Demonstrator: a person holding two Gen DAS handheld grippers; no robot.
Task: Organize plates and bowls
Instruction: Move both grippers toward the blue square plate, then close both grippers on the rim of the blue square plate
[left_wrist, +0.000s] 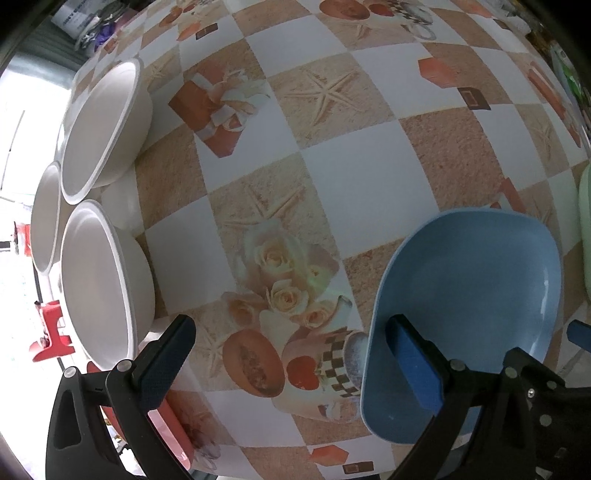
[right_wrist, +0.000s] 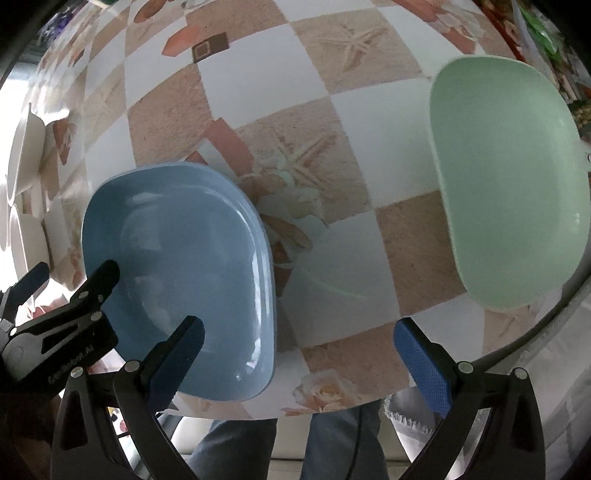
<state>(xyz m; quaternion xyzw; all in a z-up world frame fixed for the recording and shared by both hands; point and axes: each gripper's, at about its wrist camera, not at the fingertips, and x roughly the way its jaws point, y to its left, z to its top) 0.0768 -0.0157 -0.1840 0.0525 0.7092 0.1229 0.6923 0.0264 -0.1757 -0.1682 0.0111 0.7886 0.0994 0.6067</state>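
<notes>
Both my tongs released: left tongs, right tongs. Blue plate lower left, overhanging counter edge; nudge could tip it off.

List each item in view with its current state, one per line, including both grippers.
Blue plate: flat on the table, upright, empty, not gripped.
Green plate: on the table near its edge, empty, untouched.
White bowls: grouped at the table's left side, empty; whether any are nested is unclear.
Pink plate: mostly hidden behind the left gripper's finger.
Left gripper: open, holding nothing.
Right gripper: open, holding nothing.
</notes>
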